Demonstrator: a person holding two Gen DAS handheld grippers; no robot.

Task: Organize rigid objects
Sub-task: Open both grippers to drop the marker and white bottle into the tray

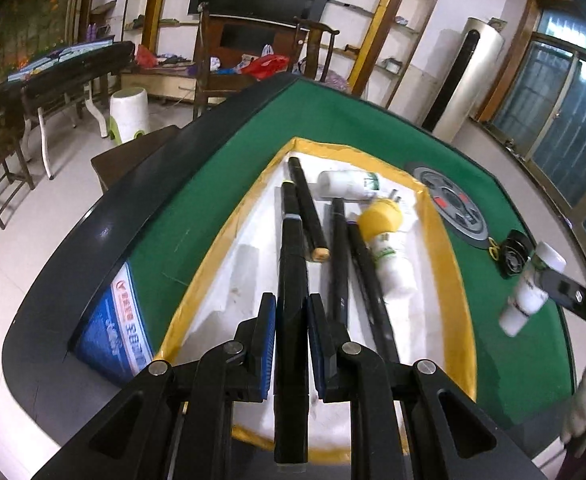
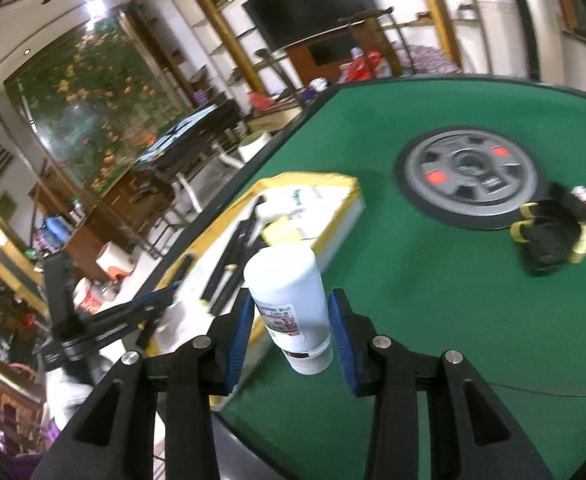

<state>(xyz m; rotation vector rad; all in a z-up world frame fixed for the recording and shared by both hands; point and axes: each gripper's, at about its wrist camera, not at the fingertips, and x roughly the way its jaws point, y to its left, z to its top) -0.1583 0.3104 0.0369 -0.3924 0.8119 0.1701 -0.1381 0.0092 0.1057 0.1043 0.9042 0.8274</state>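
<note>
A white foam tray with yellow tape edges (image 1: pixel 451 264) lies on the green table. My left gripper (image 1: pixel 290 312) is shut on a long black rod (image 1: pixel 291 280) and holds it over the tray. More black rods (image 1: pixel 307 208) and two white bottles (image 1: pixel 349 185), one with a yellow cap (image 1: pixel 381 216), lie in the tray. My right gripper (image 2: pixel 291 320) is shut on a white bottle (image 2: pixel 289 300) above the table beside the tray (image 2: pixel 345 216). That bottle also shows in the left wrist view (image 1: pixel 527 292).
A grey round weight plate (image 2: pixel 469 172) lies on the green felt. A black and yellow reel (image 2: pixel 553 236) sits next to it. The table has a dark raised rim (image 1: pixel 93 216). Chairs, a stool and shelves stand beyond.
</note>
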